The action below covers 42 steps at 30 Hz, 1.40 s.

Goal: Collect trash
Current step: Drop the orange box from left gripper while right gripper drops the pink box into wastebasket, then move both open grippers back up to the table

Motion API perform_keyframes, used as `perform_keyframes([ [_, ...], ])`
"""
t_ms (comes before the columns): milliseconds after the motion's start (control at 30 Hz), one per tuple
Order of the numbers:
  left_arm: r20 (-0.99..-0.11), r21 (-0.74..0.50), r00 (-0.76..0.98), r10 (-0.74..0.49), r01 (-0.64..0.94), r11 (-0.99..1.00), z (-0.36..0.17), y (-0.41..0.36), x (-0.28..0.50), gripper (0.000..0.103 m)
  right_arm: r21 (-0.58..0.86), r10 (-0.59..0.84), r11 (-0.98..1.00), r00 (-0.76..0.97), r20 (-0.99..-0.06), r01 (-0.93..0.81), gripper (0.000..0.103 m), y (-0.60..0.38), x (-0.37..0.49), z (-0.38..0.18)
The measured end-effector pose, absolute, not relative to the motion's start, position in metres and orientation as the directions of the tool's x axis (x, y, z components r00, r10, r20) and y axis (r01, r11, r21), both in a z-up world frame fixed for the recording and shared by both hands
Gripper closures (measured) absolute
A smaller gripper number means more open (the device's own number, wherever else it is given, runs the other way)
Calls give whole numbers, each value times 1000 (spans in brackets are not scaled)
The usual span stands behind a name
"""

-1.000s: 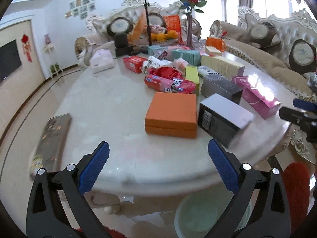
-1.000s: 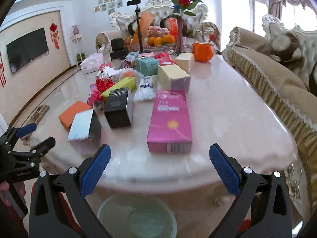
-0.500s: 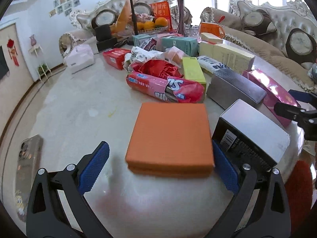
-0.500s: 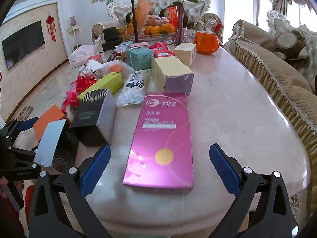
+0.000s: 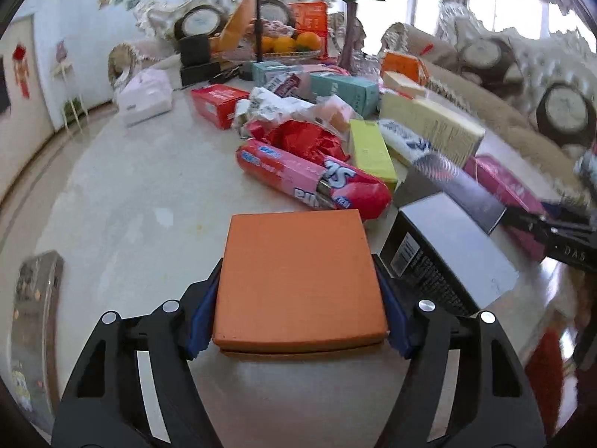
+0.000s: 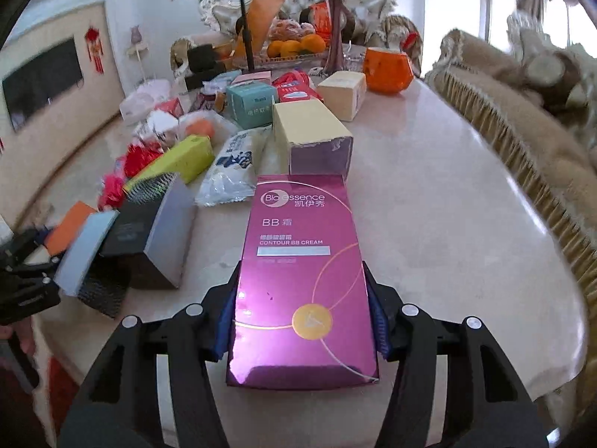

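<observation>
In the lower centre of the left wrist view, the left gripper (image 5: 298, 321) has its jaws closed against the side faces of the flat orange box (image 5: 298, 280). Likewise the right gripper (image 6: 300, 321) clamps the near end of the pink box (image 6: 302, 280), whose long axis runs straight away from the jaws toward the top of the frame; both boxes seem to rest on the table (image 6: 447, 224).

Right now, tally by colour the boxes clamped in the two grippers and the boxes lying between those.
Orange box, in the left gripper: 1
Magenta box, in the right gripper: 1
Black boxes, grey-topped: 2
Total: 4
</observation>
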<state>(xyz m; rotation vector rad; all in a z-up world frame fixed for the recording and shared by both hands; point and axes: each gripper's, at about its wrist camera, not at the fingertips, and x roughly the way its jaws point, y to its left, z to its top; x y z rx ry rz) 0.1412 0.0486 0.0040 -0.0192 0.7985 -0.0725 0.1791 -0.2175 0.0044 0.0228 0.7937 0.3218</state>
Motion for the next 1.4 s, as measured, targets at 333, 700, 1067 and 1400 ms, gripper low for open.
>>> perform_keyframes([
  [333, -576, -95, 807, -130, 92, 991, 80, 60, 53, 32, 337, 477, 878, 688, -547, -341, 49, -253, 119, 65],
  [700, -748, -241, 590, -303, 184, 953, -9, 8, -49, 32, 500, 623, 781, 412, -665, -373, 49, -241, -7, -2],
  [1067, -909, -158, 351, -224, 209, 965, -154, -37, -1, 32, 348, 420, 885, 208, -883, -308, 48, -199, 31, -136],
  [1400, -926, -129, 334, -176, 158, 979, -170, -32, 4, 7, 294, 360, 918, 246, -900, -268, 29, -209, 31, -142],
])
